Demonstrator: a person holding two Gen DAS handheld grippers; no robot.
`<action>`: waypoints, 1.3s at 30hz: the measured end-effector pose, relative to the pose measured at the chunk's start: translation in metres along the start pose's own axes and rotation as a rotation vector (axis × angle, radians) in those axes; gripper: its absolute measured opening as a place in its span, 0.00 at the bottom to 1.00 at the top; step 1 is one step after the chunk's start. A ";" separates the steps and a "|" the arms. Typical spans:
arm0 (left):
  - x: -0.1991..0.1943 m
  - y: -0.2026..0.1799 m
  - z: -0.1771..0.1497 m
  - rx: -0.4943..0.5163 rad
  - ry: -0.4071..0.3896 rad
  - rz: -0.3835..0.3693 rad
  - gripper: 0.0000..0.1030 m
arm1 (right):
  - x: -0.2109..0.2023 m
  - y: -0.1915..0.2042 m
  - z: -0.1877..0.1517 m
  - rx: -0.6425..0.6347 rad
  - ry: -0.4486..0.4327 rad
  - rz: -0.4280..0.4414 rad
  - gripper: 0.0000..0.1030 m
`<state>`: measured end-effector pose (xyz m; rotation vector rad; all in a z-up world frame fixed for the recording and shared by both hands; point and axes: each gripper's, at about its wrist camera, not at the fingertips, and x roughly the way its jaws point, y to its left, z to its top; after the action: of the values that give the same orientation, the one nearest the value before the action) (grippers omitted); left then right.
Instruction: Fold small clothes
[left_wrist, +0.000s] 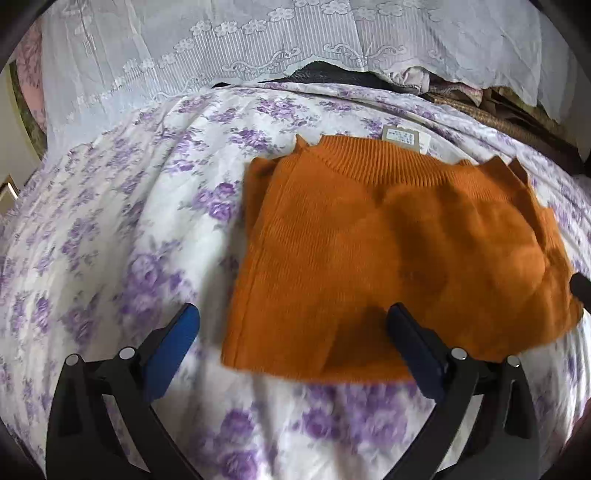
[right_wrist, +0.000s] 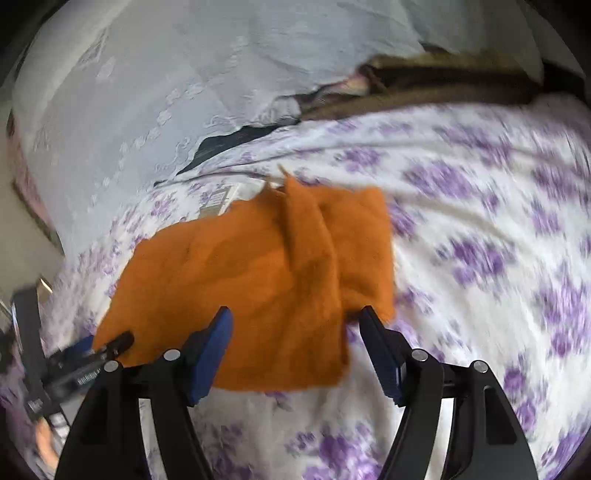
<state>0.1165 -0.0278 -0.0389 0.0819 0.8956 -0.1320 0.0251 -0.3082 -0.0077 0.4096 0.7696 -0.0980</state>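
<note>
While the orange knit garment (left_wrist: 388, 251) lies partly folded on the floral bedsheet (left_wrist: 129, 240), both grippers hang above its near edge and hold nothing. The left gripper (left_wrist: 295, 325) has its jaws wide apart, around the near left corner of the cloth without pressing it. The right gripper (right_wrist: 295, 325) is also wide open, with the near right corner between its fingers. A paper tag (left_wrist: 404, 138) sticks out at the far collar. I think the risk is a shallow pinch: the loose upper layers may slip, or the sheet may be taken together with the knit, and the fold would come undone.
</note>
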 end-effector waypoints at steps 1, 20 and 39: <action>-0.001 -0.001 -0.003 0.012 -0.012 0.014 0.96 | 0.001 -0.001 -0.002 -0.005 0.010 -0.018 0.69; -0.034 -0.031 0.040 -0.023 -0.057 0.026 0.96 | -0.008 -0.094 0.008 0.384 -0.003 0.168 0.70; 0.020 -0.056 0.036 -0.101 -0.040 -0.038 0.96 | 0.033 -0.076 0.033 0.274 0.041 0.157 0.70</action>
<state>0.1479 -0.0892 -0.0331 -0.0320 0.8624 -0.1232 0.0526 -0.3888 -0.0342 0.7323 0.7641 -0.0480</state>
